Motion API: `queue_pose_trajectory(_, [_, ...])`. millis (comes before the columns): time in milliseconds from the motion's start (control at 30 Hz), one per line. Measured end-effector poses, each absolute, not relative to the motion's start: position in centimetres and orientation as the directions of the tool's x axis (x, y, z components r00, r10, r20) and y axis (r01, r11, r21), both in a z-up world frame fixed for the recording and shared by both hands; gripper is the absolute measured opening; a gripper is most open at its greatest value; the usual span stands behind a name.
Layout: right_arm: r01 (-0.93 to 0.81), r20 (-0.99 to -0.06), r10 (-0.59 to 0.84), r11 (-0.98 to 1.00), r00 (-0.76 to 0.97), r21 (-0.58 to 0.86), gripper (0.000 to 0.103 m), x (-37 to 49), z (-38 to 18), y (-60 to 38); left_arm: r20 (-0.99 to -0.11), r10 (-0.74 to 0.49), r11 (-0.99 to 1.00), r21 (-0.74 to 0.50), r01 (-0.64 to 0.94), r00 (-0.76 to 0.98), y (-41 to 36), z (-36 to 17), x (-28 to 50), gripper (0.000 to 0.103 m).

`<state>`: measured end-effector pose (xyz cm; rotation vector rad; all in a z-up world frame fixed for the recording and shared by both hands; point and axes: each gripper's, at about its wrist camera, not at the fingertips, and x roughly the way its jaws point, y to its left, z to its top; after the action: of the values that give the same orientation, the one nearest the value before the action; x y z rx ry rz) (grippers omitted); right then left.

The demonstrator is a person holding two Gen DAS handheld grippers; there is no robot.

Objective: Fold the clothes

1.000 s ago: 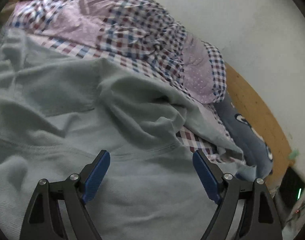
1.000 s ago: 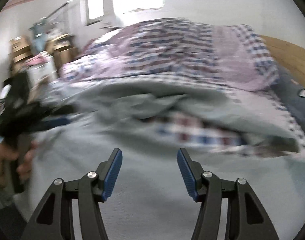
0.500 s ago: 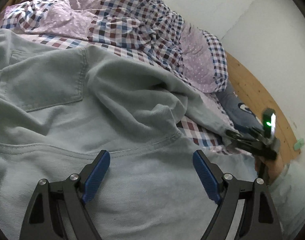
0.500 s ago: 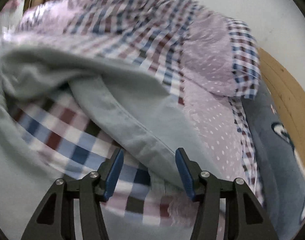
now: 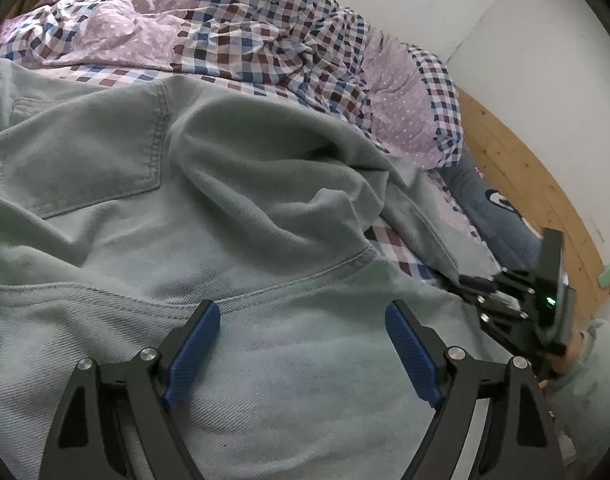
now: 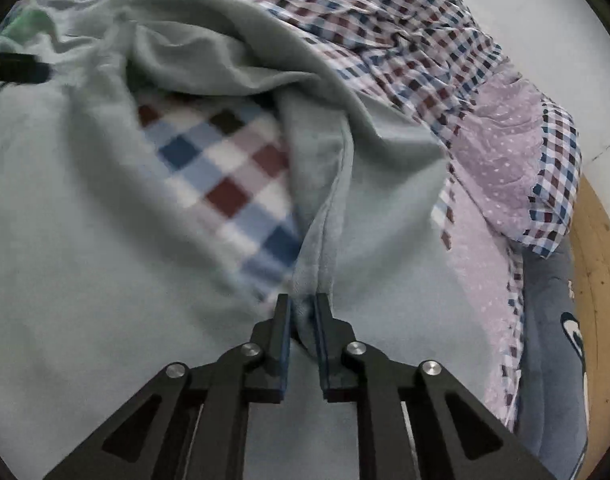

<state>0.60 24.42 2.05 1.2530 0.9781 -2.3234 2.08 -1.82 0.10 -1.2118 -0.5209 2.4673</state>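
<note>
Jeans (image 6: 85, 240) hem pinched by right gripper (image 6: 303, 312).

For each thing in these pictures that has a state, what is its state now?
Pale green denim garment: spread on the bed, rumpled, not folded.
Left tongs: open, above the garment, holding nothing.
Right tongs: shut on a seam edge of the garment.
Checked and purple dotted quilt: bunched up behind the garment.

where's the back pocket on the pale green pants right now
In the left wrist view the back pocket lies upper left on the pale green pants, ahead and left of the open left gripper, below the checked quilt.
</note>
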Motion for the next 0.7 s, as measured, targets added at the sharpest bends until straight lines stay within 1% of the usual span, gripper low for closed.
queue_pose_trajectory(33, [0.592, -0.845, -0.013, -0.720, -0.534, -0.363, 0.015, 1.0, 2.4, 24.4, -0.681, 0.450, -0.877, -0.458, -0.143, -0.578, -1.7, 0.0, 2.1, 0.088])
queue_pose_trajectory(67, [0.616, -0.861, -0.062, -0.724, -0.505, -0.309, 0.023, 1.7, 2.9, 24.3, -0.683, 0.446, -0.880, -0.452, -0.145, -0.578, -1.6, 0.0, 2.1, 0.088])
queue_pose_trajectory(100, [0.640, -0.873, -0.111, -0.725, -0.474, -0.255, 0.029, 2.3, 3.5, 24.3, -0.684, 0.445, -0.881, -0.450, -0.146, -0.578, -1.6, 0.0, 2.1, 0.088])
queue_pose_trajectory(133, [0.661, -0.876, -0.152, -0.717, -0.458, -0.221, 0.040, 2.9, 4.2, 24.5, -0.685, 0.444, -0.882, -0.448, -0.146, -0.578, -1.6, -0.1, 2.0, 0.088])
queue_pose_trajectory(167, [0.667, -0.873, -0.188, -0.720, -0.451, -0.190, 0.045, 3.2, 4.9, 25.2, -0.685, 0.443, -0.883, -0.446, -0.147, -0.578, -1.6, -0.1, 2.0, 0.088])
queue_pose_trajectory(233, [0.653, -0.859, -0.251, -0.748, -0.446, -0.121, 0.047, 3.3, 6.8, 27.1, -0.686, 0.441, -0.884, -0.445, -0.147, -0.578, -1.5, -0.2, 1.9, 0.088])
queue_pose_trajectory(333, [0.521, -0.823, -0.272, -0.853, -0.499, -0.035, 0.051, 1.0, 9.5, 32.6, -0.686, 0.442, -0.883, -0.445, -0.147, -0.578, -1.5, -0.2, 1.8, 0.088])
queue_pose_trajectory(367, [0.462, -0.813, -0.262, -0.887, -0.520, -0.010, 0.053, 0.1, 10.0, 34.6, -0.685, 0.442, -0.883, -0.445, -0.148, -0.578, -1.5, -0.2, 1.8, 0.088])
queue_pose_trajectory(433, [0.324, -0.811, -0.210, -0.946, -0.546, 0.026, 0.054, -2.4, 10.5, 38.7, -0.685, 0.442, -0.883, -0.445, -0.148, -0.579, -1.4, -0.3, 1.7, 0.088])
queue_pose_trajectory(500, [0.216, -0.832, -0.138, -0.976, -0.537, 0.022, 0.054, -5.0, 9.8, 41.8, -0.685, 0.441, -0.884, -0.443, -0.148, -0.580, -1.4, -0.4, 1.7, 0.088])
queue_pose_trajectory(600, [0.121, -0.875, -0.057, -0.993, -0.480, -0.002, 0.054, -8.1, 7.4, 44.5, -0.684, 0.439, -0.885, -0.440, -0.151, -0.582, -1.3, -0.4, 1.7, 0.088])
queue_pose_trajectory(700, [0.071, -0.913, -0.049, -0.997, -0.405, 0.022, 0.054, -10.0, 4.7, 45.7, -0.687, 0.431, -0.890, -0.429, -0.152, -0.585, -1.1, -0.5, 1.7, 0.088])
